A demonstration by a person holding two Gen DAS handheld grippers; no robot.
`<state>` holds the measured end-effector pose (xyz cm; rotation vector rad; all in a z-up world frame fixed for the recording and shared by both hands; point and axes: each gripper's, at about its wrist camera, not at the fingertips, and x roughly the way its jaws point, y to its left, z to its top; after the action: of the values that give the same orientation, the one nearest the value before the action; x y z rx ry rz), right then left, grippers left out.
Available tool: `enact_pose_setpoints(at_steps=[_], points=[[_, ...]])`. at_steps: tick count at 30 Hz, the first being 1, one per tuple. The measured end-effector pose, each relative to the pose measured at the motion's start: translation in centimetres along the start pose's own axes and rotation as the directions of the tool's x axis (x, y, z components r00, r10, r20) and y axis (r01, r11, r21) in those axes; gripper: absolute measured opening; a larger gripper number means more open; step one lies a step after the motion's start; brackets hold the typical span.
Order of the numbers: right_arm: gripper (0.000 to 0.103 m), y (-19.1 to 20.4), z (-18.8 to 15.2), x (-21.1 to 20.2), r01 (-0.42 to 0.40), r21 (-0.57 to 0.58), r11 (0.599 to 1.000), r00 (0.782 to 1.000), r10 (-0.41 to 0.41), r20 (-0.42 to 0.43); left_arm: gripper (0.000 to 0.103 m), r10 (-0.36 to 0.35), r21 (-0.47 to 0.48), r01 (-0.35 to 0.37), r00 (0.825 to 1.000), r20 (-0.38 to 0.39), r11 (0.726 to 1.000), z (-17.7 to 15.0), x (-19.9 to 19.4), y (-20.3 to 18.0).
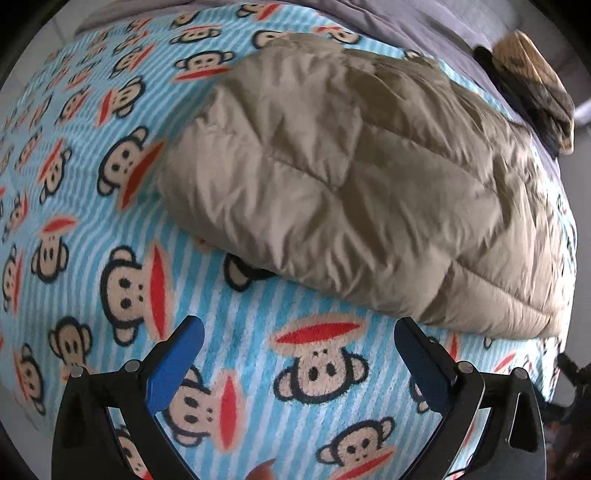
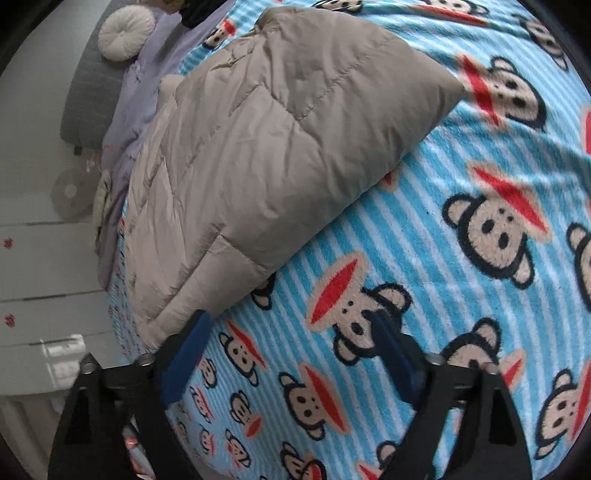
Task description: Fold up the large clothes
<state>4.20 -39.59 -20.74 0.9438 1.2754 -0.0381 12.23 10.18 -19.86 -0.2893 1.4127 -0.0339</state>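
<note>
Filling both views: a fleece blanket (image 1: 92, 229) (image 2: 461, 280) in pale blue and white stripes, printed all over with cartoon monkey faces with red mouths, lying spread as the work surface.

Lying on the blanket: a beige quilted jacket (image 1: 354, 177) (image 2: 258, 155), puffy and folded into a thick bundle. Occupying the centre and right of the left wrist view, and the upper left to centre of the right wrist view, with one squared corner pointing toward the upper right there.

Showing beyond the blanket: lilac bedding (image 1: 424, 22) (image 2: 147, 85), at the top of the left view and along the upper left of the right view. Resting on it in the right view, upper left: a round cream cushion (image 2: 127, 33). Sitting at the upper right edge of the left view: a dark and tan patterned object (image 1: 532, 92), too blurred to identify.

Pointing steeply down at the bottom of the left view: the left gripper (image 1: 299, 343), blue-padded fingers (image 1: 177, 358) spread wide, hovering over bare blanket just below the jacket's lower edge, pinching nothing.

Angling down at the bottom of the right view: the right gripper (image 2: 295, 339), fingers (image 2: 188, 354) spread apart, gripping nothing. Sitting just beside the jacket's lower corner: its left finger; whether touching, cannot tell.
</note>
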Motion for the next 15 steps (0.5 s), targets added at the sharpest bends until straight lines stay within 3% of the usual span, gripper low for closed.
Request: enact_pose_setpoints(at_steps=[5, 10, 12, 15], points=[[0.093, -0.9, 0.2, 0.3, -0.064, 0.069, 0.996, 0.998, 0.063, 0.012, 0.103, -0.093, -0.083, 0.091, 0.995, -0.031, 0.992, 0.3, 0.4, 1.5], [0.093, -1.4, 0.7, 0.9, -0.137, 0.121, 0.983, 0.99, 0.139, -0.01, 0.103, -0.13, -0.115, 0.127, 0.991, -0.027, 0.985, 0.6, 0.8, 2.5], [0.093, -1.7, 1.1, 1.2, -0.168, 0.149, 0.974, 0.985, 0.17, -0.007, 0.103, -0.196, -0.161, 0.193, 0.98, -0.008, 0.968, 0.9, 0.9, 3.5], [0.093, -2.2, 1.5, 1.5, -0.206, 0.182, 0.961, 0.978, 0.209, 0.002, 0.103, -0.348, -0.244, 0.34, 0.937, 0.012, 0.908, 1.3, 1.6, 5.4]])
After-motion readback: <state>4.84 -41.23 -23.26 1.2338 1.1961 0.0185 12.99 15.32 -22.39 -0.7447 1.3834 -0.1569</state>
